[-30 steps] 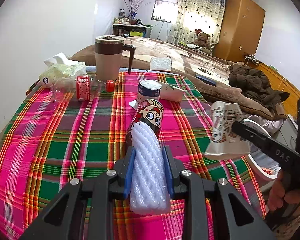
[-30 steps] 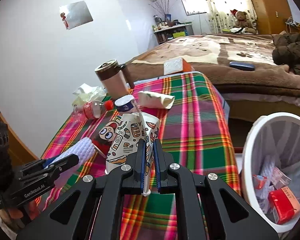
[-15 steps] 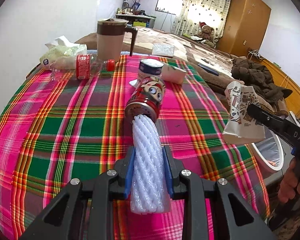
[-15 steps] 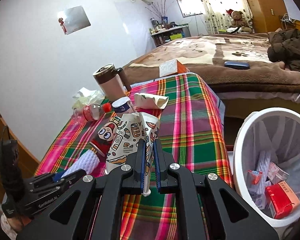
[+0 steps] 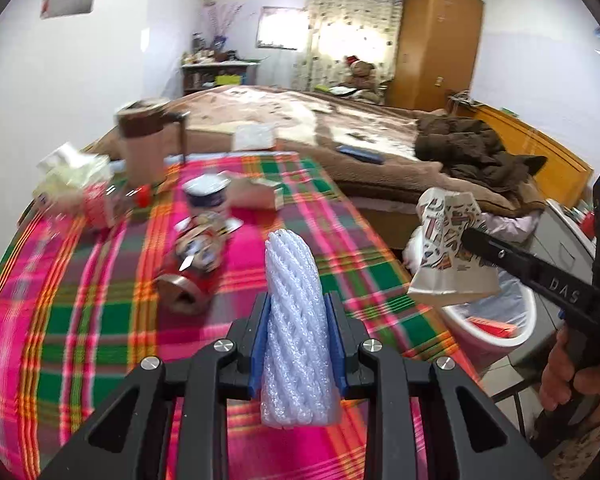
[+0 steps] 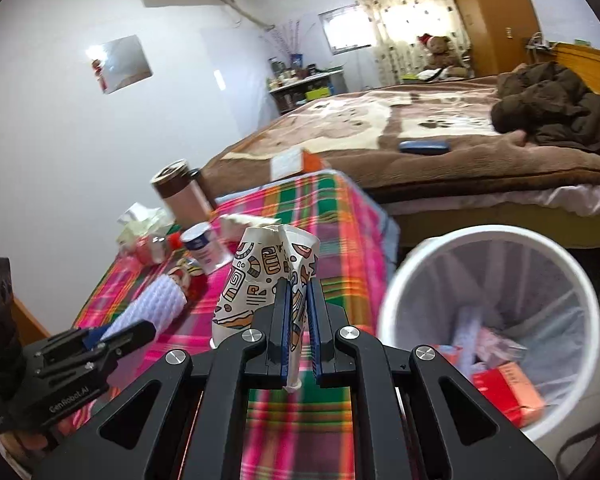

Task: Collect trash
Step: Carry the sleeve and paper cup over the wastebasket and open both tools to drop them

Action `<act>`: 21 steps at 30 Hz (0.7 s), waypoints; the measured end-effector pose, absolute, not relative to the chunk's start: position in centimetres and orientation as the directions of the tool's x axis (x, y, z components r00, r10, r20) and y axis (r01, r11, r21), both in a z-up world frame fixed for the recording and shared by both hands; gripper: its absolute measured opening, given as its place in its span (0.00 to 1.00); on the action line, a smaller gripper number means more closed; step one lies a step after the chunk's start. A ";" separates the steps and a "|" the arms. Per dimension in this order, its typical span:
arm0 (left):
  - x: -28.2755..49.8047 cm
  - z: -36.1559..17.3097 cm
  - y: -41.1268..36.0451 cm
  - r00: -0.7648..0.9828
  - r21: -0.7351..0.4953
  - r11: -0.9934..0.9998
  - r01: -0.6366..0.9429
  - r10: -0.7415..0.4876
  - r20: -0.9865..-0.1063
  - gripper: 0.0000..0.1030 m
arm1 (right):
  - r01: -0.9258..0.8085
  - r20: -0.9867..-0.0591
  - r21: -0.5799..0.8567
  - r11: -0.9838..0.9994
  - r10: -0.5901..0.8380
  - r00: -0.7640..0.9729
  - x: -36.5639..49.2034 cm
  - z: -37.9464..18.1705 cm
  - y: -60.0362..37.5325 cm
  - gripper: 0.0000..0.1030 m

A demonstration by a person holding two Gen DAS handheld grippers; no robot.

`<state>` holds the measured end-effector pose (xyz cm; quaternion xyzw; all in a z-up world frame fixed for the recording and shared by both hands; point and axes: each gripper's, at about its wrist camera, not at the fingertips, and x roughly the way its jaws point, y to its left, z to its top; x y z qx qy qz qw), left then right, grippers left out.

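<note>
Both tongs stay clamped: left gripper (image 5: 298,344) on white foam-mesh sleeve (image 5: 294,312), right gripper (image 6: 298,336) on crumpled patterned paper cup (image 6: 266,276), now swung, I think, nearer my white plastic bin (image 6: 404,280).

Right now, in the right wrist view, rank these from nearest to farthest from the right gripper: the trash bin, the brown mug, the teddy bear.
1. Trash bin: nearest, just right of the right gripper, on the floor.
2. Brown mug: farther, at the plaid table's back left.
3. Teddy bear: farthest, across the bed by the curtain.
</note>
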<state>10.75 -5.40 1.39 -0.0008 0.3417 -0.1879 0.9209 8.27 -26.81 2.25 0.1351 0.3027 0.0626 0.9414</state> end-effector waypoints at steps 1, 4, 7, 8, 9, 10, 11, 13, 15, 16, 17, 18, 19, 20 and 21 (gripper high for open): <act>10.8 1.6 -6.2 0.695 -0.126 0.924 0.362 -0.358 -0.623 0.27 | -0.024 -0.553 0.288 0.957 0.187 0.812 8.2 2.3 -27.2 0.08; 11.0 2.0 -8.4 0.682 -0.128 0.904 0.408 -0.395 -0.615 0.27 | 0.021 -0.555 0.277 0.961 0.142 0.820 7.8 2.5 -28.9 0.08; 11.3 2.3 -10.5 0.670 -0.129 0.884 0.449 -0.429 -0.607 0.27 | 0.065 -0.558 0.266 0.962 0.098 0.824 7.3 2.6 -30.7 0.08; 11.4 2.4 -11.3 0.665 -0.130 0.877 0.462 -0.439 -0.604 0.27 | 0.082 -0.560 0.260 0.962 0.081 0.825 7.2 2.6 -31.3 0.08; 11.5 2.4 -12.1 0.659 -0.130 0.871 0.474 -0.449 -0.603 0.27 | 0.095 -0.561 0.256 0.962 0.068 0.825 7.0 2.6 -31.8 0.08; 11.6 2.5 -12.9 0.654 -0.128 0.863 0.489 -0.460 -0.601 0.27 | 0.109 -0.564 0.251 0.962 0.054 0.824 6.8 2.6 -32.4 0.08; 11.7 2.6 -13.6 0.650 -0.128 0.857 0.499 -0.468 -0.599 0.27 | 0.122 -0.566 0.246 0.962 0.040 0.823 6.7 2.5 -32.8 0.08; 12.2 2.5 -14.8 0.636 -0.137 0.845 0.517 -0.486 -0.600 0.27 | 0.153 -0.573 0.232 0.961 0.008 0.820 6.6 2.4 -33.8 0.08; 12.5 2.5 -15.9 0.616 -0.156 0.831 0.534 -0.509 -0.601 0.27 | 0.187 -0.585 0.224 0.957 -0.021 0.811 6.5 2.1 -35.0 0.08; 12.6 2.4 -16.5 0.603 -0.162 0.820 0.549 -0.523 -0.603 0.27 | 0.201 -0.591 0.219 0.955 -0.034 0.806 6.4 2.0 -35.5 0.08; 12.7 2.3 -17.3 0.594 -0.162 0.812 0.561 -0.531 -0.605 0.27 | 0.214 -0.598 0.216 0.953 -0.044 0.800 6.4 1.8 -35.9 0.08; 12.7 2.2 -18.1 0.584 -0.159 0.804 0.573 -0.537 -0.608 0.27 | 0.232 -0.606 0.214 0.949 -0.057 0.794 6.3 1.6 -36.6 0.08; 12.8 2.0 -19.0 0.570 -0.158 0.793 0.588 -0.545 -0.615 0.27 | 0.243 -0.610 0.211 0.947 -0.067 0.790 6.4 1.4 -36.9 0.08; 12.8 1.8 -19.7 0.559 -0.160 0.786 0.597 -0.551 -0.619 0.27 | 0.260 -0.618 0.203 0.944 -0.082 0.782 6.4 1.1 -37.4 0.08; 12.7 1.7 -20.4 0.547 -0.164 0.777 0.608 -0.559 -0.623 0.27 | 0.274 -0.626 0.195 0.942 -0.095 0.774 6.4 0.9 -37.7 0.08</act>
